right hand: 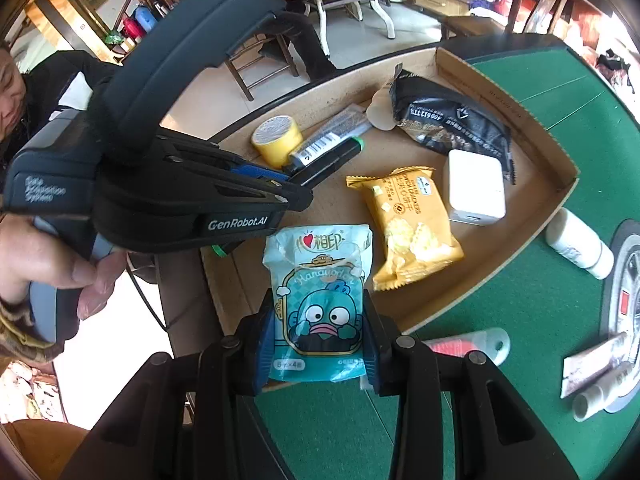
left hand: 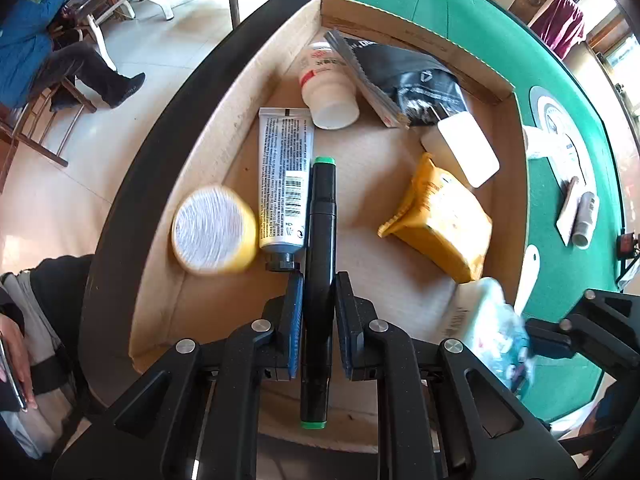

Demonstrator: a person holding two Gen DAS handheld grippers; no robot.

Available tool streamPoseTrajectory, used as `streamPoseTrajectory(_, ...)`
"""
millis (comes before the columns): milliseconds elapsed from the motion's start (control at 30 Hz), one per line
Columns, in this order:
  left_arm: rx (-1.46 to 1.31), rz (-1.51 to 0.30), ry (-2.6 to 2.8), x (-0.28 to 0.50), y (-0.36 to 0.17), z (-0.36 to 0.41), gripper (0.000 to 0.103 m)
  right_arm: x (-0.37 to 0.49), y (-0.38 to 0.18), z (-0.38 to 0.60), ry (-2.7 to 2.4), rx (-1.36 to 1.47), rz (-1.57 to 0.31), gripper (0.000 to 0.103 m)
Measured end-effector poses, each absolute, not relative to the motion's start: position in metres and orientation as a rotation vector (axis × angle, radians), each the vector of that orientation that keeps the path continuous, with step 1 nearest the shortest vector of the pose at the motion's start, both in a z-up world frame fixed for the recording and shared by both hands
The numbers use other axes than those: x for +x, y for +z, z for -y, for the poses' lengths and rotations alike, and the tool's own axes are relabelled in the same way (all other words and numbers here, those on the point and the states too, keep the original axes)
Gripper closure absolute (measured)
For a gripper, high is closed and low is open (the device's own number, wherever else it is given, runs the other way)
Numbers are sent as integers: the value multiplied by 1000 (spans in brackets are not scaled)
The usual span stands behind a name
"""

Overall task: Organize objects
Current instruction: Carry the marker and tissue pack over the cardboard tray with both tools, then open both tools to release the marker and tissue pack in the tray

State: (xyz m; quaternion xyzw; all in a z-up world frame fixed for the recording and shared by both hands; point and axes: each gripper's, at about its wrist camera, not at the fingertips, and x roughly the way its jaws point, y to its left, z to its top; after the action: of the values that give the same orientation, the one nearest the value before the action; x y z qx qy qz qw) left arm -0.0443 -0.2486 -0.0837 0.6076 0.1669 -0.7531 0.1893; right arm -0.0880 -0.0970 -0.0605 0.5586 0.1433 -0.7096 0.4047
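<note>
My left gripper (left hand: 319, 316) points steeply down, its fingers (left hand: 294, 320) pinched nearly together on something slim. My right gripper (right hand: 319, 336) tilts down too, fingers (right hand: 264, 344) partly spread, clamping a soft pack. My left hand (right hand: 48, 264) wraps the handle.

Bare box floor (left hand: 360, 184) lies between black marker (left hand: 320, 240) and yellow cracker pack (left hand: 440, 224).

Seated person (left hand: 48, 60), wooden chairs (right hand: 256, 68)
</note>
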Motion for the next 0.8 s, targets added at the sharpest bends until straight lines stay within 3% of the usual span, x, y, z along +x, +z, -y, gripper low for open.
streamPoseTrajectory(467, 1712, -389, -2147, -34, -89, 248, 88, -136, -97, 110, -1946, 1451, -507, 66)
streamPoseTrajectory(600, 1700, -381, -2149, -33, -89, 244, 88, -144, -97, 104, -1973, 1453, -463, 65)
streamPoseTrajectory(800, 1670, -387, -2145, -32, -89, 241, 88, -133, -92, 105, -1980, 1417, -471, 53)
